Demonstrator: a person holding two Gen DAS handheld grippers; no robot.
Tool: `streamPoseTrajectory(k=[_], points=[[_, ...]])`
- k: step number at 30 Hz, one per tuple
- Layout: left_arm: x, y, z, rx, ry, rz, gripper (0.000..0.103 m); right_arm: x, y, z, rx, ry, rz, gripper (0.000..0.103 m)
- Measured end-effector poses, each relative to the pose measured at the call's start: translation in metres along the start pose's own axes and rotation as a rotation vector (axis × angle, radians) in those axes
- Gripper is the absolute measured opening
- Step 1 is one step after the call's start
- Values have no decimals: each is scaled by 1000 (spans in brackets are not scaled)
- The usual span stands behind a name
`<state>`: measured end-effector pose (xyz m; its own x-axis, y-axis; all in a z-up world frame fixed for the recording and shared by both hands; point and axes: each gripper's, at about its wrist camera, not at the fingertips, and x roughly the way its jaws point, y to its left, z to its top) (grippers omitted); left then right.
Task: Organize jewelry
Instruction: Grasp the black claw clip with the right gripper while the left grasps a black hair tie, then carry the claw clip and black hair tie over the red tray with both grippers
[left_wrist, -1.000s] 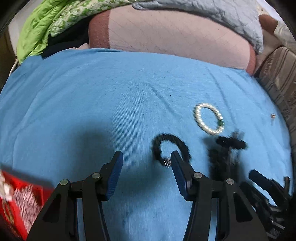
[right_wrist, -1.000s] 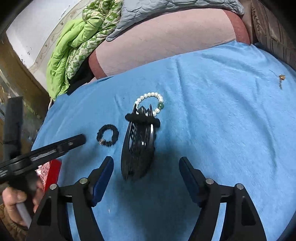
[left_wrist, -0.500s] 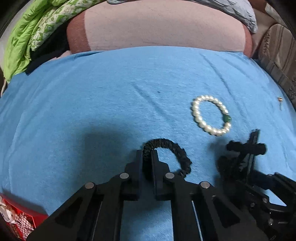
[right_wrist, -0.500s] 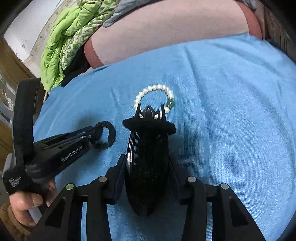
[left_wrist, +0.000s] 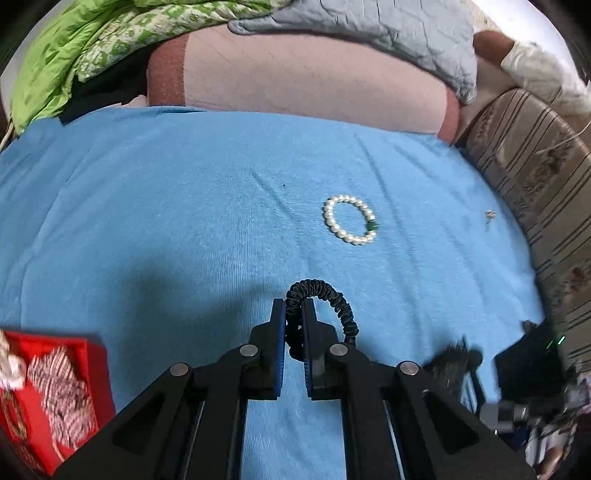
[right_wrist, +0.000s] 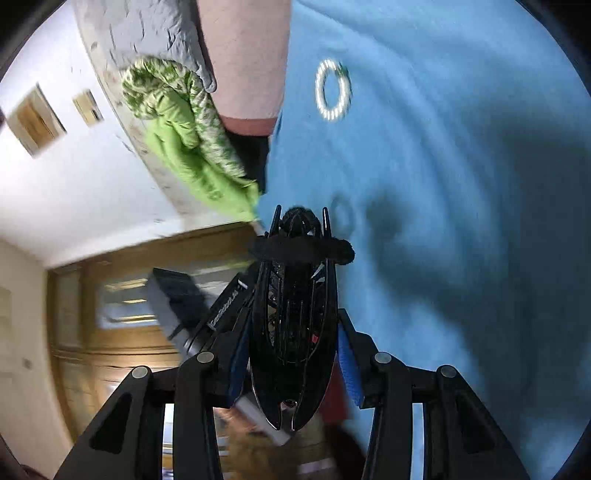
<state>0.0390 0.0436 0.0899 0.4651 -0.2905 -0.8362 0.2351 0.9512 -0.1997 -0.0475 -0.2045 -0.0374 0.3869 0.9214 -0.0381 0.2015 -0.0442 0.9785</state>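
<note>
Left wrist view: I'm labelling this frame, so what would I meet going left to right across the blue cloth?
Red box → black scrunchie pinched in the left gripper → pearl bracelet → small metal trinket → striped cushion.

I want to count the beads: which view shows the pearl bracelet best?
The left wrist view: the pearl bracelet lies sharp and whole on the blue cloth, its green bead visible. The right wrist view shows only a motion-blurred white ring.
</note>
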Motion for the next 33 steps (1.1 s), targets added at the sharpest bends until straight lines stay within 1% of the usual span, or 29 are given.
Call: streamPoseTrajectory(k=[1, 3, 4, 5, 6, 7, 8, 9, 10, 11, 13, 14, 15, 16, 17, 19, 20, 21, 23, 24, 25, 26, 29, 32, 33], points=[[-6, 0, -2, -9, -4, -8, 8, 1, -2, -11, 22, 12, 32, 47], [-20, 2, -6, -15, -18, -13, 8, 1, -1, -32, 48, 17, 40, 47], [-26, 3, -7, -11, -28, -8, 8, -4, 2, -36, 53, -7, 74, 47], [-31, 3, -8, -8, -37, -4, 8, -18, 4, -37, 48, -55, 98, 47], [-37, 3, -10, -4, -49, -1, 8, -27, 5, -36, 42, -95, 87, 47], [-40, 4, -10, -2, -54, -1, 8, -33, 3, -37, 59, -111, 50, 47], [-44, 3, -12, 3, -61, -2, 8, -31, 2, -38, 76, -100, 38, 47], [-47, 2, -14, 6, -66, -2, 8, -23, 0, -48, 83, -60, 13, 47], [-48, 2, -15, 7, -69, 0, 8, -13, 1, -58, 73, -15, -8, 47], [-51, 2, -17, 6, -74, 0, 8, 3, 2, -73, 60, 55, -30, 47], [-57, 4, -20, 0, -78, 0, 8, 25, 6, -92, 40, 145, -45, 47], [-60, 6, -22, -7, -80, -1, 8, 29, 8, -94, 36, 160, -41, 47], [-63, 8, -24, -11, -82, -2, 8, 26, 13, -92, 20, 144, -22, 47], [-68, 10, -27, -13, -88, -1, 8, 17, 19, -85, -5, 103, -12, 47], [-73, 12, -29, -12, -95, 2, 8, -2, 27, -72, -41, 23, -10, 47], [-80, 15, -32, -11, -106, 7, 8, -28, 29, -57, -48, -95, -21, 47], [-82, 17, -34, -14, -110, 6, 8, -32, 27, -54, -32, -109, -30, 47], [-83, 18, -35, -18, -112, 4, 8, -25, 23, -60, -13, -66, -40, 47], [-83, 20, -39, -22, -115, 9, 8, 4, 20, -83, -27, 55, -84, 47], [-83, 20, -40, -23, -113, 12, 8, 26, 18, -99, -38, 136, -99, 47], [-83, 20, -42, -24, -111, 15, 8, 39, 18, -107, -47, 181, -101, 47], [-84, 20, -44, -24, -109, 14, 8, 46, 21, -110, -62, 196, -109, 46], [-92, 20, -51, -13, -119, 13, 8, 48, 26, -102, -75, 160, -136, 46], [-104, 25, -60, -26, -132, 12, 8, 37, 40, -99, -149, 93, -209, 46], [-108, 26, -64, -31, -136, 12, 8, 34, 46, -98, -166, 73, -221, 46]])
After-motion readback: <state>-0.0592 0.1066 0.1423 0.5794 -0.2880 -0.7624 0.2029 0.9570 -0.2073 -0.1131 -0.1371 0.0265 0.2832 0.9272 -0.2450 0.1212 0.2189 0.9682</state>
